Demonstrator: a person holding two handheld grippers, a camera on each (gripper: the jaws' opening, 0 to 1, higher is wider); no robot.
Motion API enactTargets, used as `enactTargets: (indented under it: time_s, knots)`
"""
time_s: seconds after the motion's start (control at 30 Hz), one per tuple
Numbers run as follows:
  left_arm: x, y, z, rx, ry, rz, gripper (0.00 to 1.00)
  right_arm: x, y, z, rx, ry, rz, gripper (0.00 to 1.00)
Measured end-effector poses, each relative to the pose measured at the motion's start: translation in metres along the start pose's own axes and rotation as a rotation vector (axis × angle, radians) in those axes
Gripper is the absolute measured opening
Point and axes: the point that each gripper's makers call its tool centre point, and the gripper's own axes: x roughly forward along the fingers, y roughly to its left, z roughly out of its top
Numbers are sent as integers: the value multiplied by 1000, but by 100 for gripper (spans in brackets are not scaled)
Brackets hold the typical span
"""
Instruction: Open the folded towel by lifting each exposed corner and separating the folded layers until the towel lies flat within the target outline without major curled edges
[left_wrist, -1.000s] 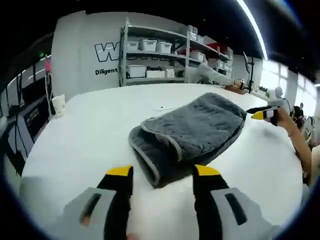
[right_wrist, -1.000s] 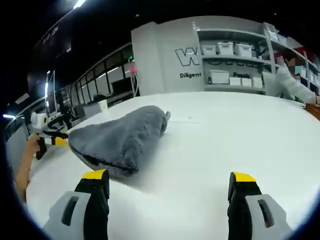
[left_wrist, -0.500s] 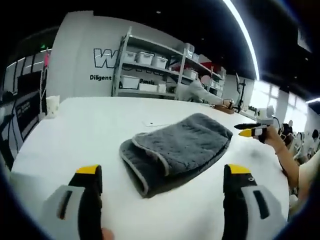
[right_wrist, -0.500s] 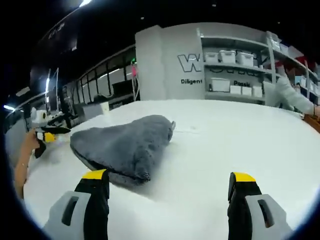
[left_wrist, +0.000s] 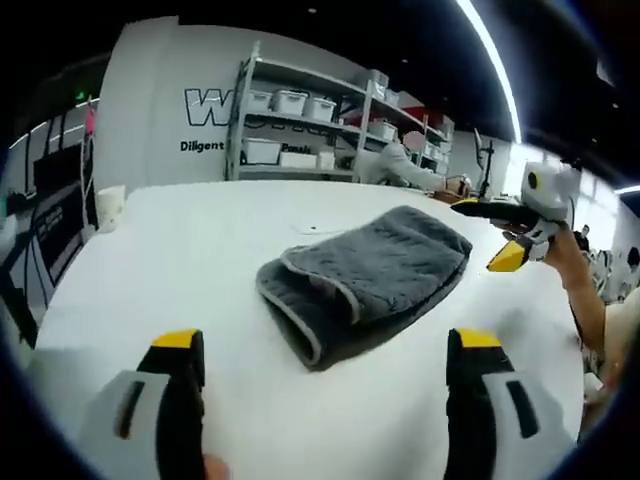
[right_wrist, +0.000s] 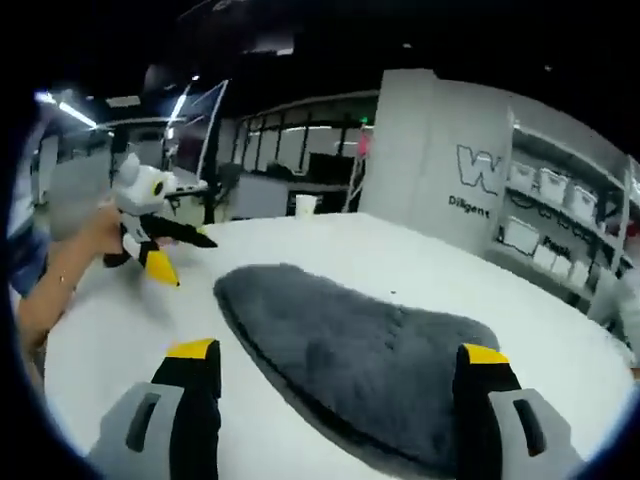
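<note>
Swung right gripper (right_wrist: 330, 400) over towel (right_wrist: 350, 350), jaws wide, empty. Left gripper (left_wrist: 320, 385) wide, empty. Pinch top-layer corner only, peel slowly outward.

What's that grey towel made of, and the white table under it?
The grey towel looks like plush microfibre or terry: fuzzy, matte pile with a paler stitched edge band. The white table seems smooth and matte, perhaps laminate or a cover; the pictures leave that open.
</note>
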Motion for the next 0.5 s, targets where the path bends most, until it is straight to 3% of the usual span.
enactTargets:
  time_s: [0.1, 0.13, 0.2, 0.5]
  knots:
    - [0, 2, -1, -26, -7, -11, 99, 12, 13, 8, -46, 6, 18, 84]
    - [0, 3, -1, -35, -10, -14, 99, 31, 31, 14, -104, 20, 47, 83]
    - [-1, 3, -1, -45, -17, -14, 99, 45, 46, 15, -134, 39, 78, 80]
    - [-2, 6, -3, -59, -19, -9, 99, 94, 79, 8, -173, 82, 149, 60]
